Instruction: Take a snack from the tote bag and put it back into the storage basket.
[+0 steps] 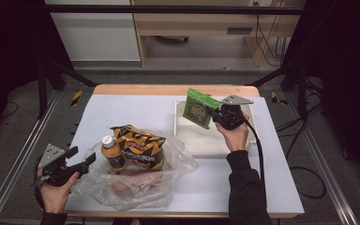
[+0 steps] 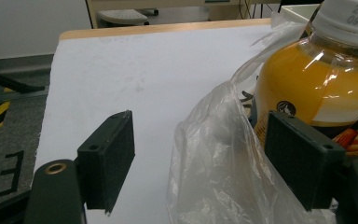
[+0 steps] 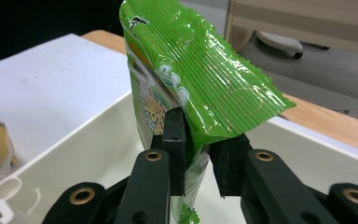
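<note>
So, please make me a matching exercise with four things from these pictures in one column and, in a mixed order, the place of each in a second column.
Things:
1. green crinkly snack packet
2. orange juice bottle with white cap
3. white rectangular plastic tray
4. left gripper

Places:
A. on the table's right part
B. clamped in the right gripper, above the tray
C. jaws apart around the clear plastic bag's edge
D. upright inside the clear plastic bag

Pairs: 1-B, 2-D, 3-A, 4-C
</note>
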A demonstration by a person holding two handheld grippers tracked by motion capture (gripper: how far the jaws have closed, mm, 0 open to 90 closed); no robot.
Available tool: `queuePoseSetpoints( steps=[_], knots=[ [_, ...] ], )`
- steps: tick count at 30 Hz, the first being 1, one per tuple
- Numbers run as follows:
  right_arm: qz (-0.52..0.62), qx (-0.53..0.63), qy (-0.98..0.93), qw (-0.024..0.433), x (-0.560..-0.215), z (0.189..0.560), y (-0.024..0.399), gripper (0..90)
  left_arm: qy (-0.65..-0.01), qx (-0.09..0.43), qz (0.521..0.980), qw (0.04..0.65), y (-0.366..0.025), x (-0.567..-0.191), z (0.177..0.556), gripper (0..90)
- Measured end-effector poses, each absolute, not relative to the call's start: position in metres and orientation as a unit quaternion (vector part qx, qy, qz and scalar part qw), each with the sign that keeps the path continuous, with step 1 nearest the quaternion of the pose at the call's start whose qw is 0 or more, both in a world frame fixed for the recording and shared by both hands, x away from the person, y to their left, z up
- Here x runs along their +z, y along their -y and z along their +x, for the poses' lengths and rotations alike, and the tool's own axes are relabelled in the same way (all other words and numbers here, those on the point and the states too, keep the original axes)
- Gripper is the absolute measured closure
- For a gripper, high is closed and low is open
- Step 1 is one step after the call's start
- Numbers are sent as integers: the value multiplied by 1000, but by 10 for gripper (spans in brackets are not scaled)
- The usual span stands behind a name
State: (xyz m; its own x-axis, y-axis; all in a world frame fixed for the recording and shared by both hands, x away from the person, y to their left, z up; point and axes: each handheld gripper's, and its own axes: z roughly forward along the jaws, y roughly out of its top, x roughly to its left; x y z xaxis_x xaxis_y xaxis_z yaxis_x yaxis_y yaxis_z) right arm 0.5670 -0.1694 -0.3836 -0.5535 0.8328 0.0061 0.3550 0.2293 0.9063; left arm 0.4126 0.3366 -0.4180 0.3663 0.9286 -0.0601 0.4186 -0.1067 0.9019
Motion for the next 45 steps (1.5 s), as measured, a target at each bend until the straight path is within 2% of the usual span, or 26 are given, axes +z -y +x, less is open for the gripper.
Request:
queuePoseSetpoints(
  steps=[18, 28, 34, 43, 45],
  knots=[
    [410, 449, -760, 228, -415, 589, 156, 767, -489, 279, 689, 457, -337, -418, 412, 242],
    [420, 465, -747, 222, -421, 600, 159, 751, -491, 276, 690, 454, -337, -421, 414, 242],
    [437, 465, -732, 240, -426, 606, 161, 716, -493, 274, 690, 454, -336, -422, 415, 242],
    [460, 460, -708, 275, -437, 618, 162, 618, -494, 272, 691, 452, -337, -424, 416, 242],
    [466, 453, -701, 293, -438, 620, 163, 543, -493, 272, 692, 451, -337, -424, 416, 242]
  ],
)
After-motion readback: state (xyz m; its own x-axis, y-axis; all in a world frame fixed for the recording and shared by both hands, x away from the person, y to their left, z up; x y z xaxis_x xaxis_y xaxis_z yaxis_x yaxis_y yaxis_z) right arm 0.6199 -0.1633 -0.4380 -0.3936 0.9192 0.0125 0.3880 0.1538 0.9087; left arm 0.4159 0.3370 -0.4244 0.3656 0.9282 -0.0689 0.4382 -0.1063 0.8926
